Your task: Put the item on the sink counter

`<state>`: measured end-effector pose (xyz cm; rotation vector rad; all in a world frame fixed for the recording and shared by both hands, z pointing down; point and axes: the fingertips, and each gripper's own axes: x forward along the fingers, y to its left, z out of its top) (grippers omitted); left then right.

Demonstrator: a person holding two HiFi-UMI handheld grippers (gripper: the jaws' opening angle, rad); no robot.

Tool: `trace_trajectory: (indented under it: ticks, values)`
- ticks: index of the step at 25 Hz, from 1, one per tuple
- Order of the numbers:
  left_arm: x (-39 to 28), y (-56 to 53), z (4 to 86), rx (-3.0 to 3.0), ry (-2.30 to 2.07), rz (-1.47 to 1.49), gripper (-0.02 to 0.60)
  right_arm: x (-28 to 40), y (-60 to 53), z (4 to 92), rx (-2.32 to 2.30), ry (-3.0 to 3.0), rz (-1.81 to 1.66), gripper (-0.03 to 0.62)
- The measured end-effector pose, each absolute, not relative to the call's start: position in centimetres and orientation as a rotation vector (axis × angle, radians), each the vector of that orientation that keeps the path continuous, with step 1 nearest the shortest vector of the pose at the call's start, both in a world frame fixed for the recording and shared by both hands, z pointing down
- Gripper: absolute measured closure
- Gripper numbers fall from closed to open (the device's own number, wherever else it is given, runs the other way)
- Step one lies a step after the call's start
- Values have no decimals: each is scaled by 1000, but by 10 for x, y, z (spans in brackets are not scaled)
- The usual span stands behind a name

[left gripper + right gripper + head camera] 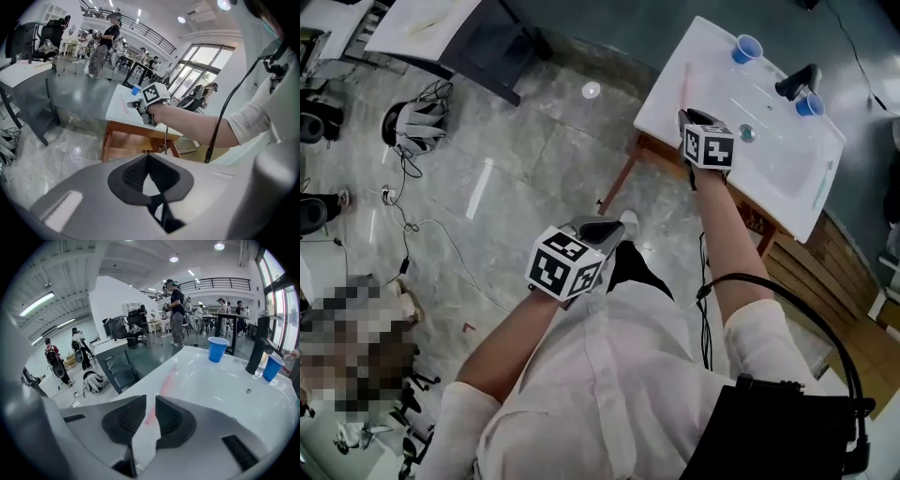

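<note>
At upper right of the head view, a white desk (712, 66) with a moulded basin rests on a wooden frame (806, 272). On it stand 2 blue cups (747, 49) and a black faucet (797, 82); a drain (746, 134) sits in the basin. The pink item (684, 84) lies flat near the desk's left edge, clear of the basin. Nothing stands between it and the right claw (689, 120), which hovers over the desk's near edge just behind the item, jaws slightly apart and empty, arm stretched forward. The left claw (605, 228) hangs low over the stone floor (516, 169), well apart from the desk, jaws together on nothing, elbow bent. A bag (417, 122) lies on the floor.
</note>
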<state>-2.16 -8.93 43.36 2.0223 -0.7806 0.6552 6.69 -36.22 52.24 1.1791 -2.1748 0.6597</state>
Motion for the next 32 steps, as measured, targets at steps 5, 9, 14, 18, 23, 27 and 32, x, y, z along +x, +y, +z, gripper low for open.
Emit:
trace_trajectory:
  ticks: [5,9,14,18,23,27,32]
  values:
    - [-21,-98,440,1989,-803,640,577,71,-383,547,1179,-2116,702,523]
    - [-23,-103,442,1978,-810,630,577,73,-388,557,1189,-2090,738,522]
    - [-29,-103,444,1982,-806,632,577,73,-389,559,1220,-2075,751,548]
    - [-32,-100,438,2007,-796,628,577,79,-384,554,1231,-2070,745,549]
    - [-38,-86,434,2041,-766,641,577,85,-361,534,1278,-2097,764,551]
    - [-37,-64,431,2084,-716,657,577,91,-325,518,1323,-2124,785,551]
    - [-40,-26,436,2127,-642,704,577,97,-263,504,1398,-2131,825,551]
